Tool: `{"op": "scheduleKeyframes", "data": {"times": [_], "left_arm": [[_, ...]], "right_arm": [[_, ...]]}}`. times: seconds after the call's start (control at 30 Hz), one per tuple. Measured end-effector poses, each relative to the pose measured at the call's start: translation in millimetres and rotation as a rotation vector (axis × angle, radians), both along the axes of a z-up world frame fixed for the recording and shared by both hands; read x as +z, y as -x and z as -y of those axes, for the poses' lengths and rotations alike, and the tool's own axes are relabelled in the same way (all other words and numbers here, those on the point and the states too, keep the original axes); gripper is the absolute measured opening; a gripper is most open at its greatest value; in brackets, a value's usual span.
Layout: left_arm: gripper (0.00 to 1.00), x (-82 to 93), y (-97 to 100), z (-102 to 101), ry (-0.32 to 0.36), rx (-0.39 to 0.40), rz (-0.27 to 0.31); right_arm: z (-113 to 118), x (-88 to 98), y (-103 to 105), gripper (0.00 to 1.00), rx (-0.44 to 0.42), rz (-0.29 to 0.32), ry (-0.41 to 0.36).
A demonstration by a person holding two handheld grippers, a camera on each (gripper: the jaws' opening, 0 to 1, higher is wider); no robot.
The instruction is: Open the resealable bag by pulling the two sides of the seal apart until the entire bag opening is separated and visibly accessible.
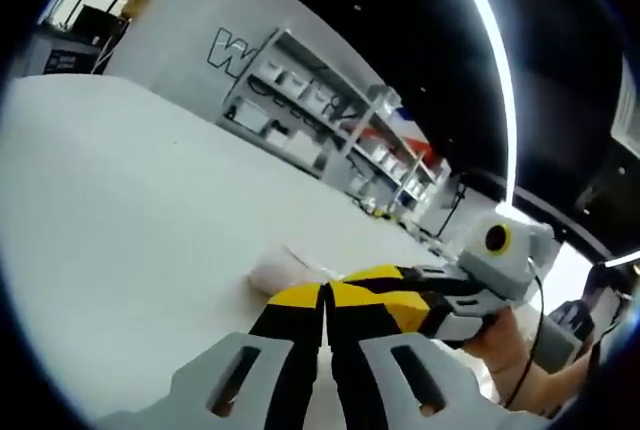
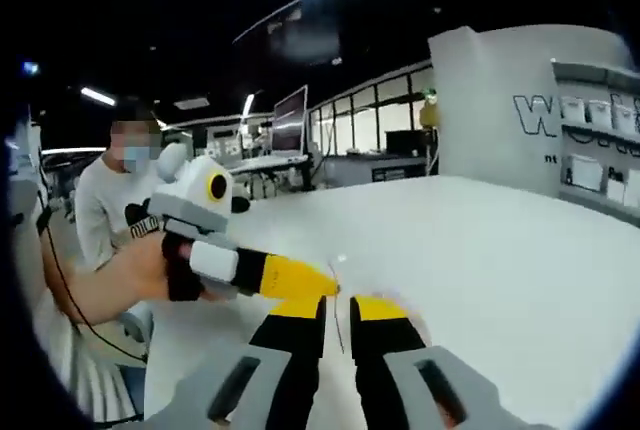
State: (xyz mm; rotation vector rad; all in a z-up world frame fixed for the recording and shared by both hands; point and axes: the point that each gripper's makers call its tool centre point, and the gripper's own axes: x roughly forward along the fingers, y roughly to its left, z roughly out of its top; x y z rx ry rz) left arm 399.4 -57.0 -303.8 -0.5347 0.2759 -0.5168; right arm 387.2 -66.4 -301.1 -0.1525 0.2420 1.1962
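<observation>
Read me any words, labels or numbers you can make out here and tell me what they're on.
"W": large outlined letter on the white wall; the rest hidden by shelves.
"wo...": the same lettering in the right gripper view, partly covered.
Small line beneath it: too blurred.
Shirt print on the person: unreadable.

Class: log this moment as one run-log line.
left gripper: shut on bag | right gripper: shut on bag | bag: on white table | opening: cannot tell

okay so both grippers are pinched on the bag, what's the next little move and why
Probably draw the left gripper and right gripper slowly apart. Both sets of yellow-tipped jaws look closed on the thin clear plastic resealable bag over the white table, and no opening shows yet.
</observation>
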Motion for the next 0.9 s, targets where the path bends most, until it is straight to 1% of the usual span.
{"op": "scheduleKeyframes", "data": {"times": [0.2,0.37,0.77,0.9], "left_arm": [[0.02,-2.6,-0.5,-1.7,-0.014,0.001,-0.004],[0.02,-2.8,-1.3,-1.4,-0.014,-0.005,0.0],[0.02,-3.3,-1.2,-2.7,-0.027,-0.009,0.005],[0.02,-5.3,-0.7,-2.4,-0.047,-0.007,0.005]], "right_arm": [[-1.1,-1.3,-2.8,0.06,0.006,0.017,0.018],[-1.3,-5.2,-5.6,0.05,0.007,0.029,0.047],[-2.7,-5.4,-7.3,0.03,0.008,0.034,0.05],[-3.1,-7.9,-7.4,0.02,0.007,0.056,0.079]]}}
